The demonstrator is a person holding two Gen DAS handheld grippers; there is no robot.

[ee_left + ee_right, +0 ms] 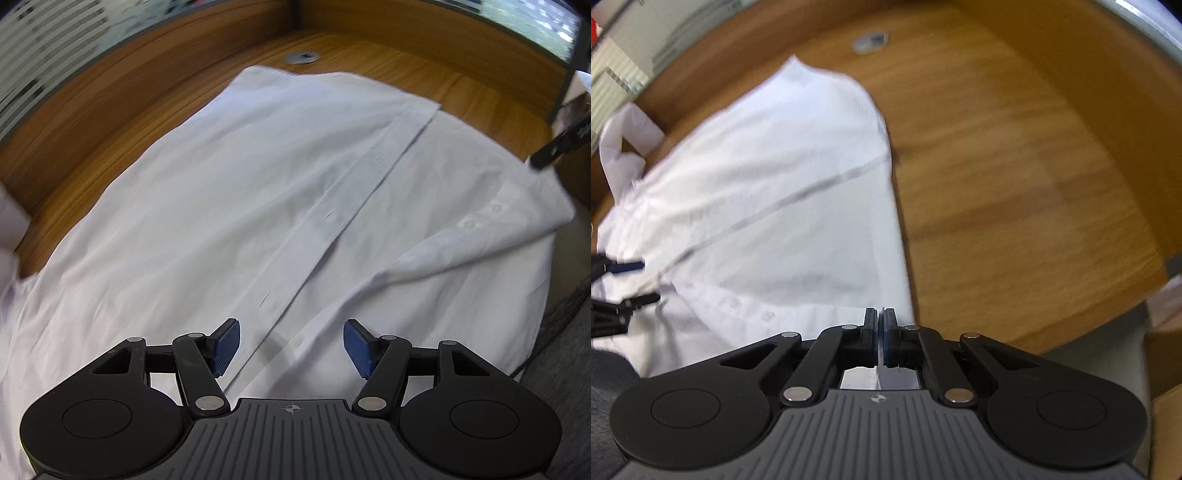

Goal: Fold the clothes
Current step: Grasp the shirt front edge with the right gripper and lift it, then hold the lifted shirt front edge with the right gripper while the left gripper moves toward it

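Bare wooden table [1015,166] lies open to the right of the white button-up shirt [240,184], with only a small round metal grommet [302,57] at the far edge. My open left jaws hang above flat cloth, nothing between them.

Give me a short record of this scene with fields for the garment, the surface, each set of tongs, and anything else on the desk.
garment: white button-front cotton shirt, spread on the desk, placket and buttons facing up
surface: brown wood-grain desk
left tongs: left tongs open, blue pads above the shirt near the placket, holding nothing
right tongs: right tongs shut on the shirt's edge, cloth pinched between the pads
other item: round silver cable grommet in the desk beyond the shirt
image quality: both views motion-blurred
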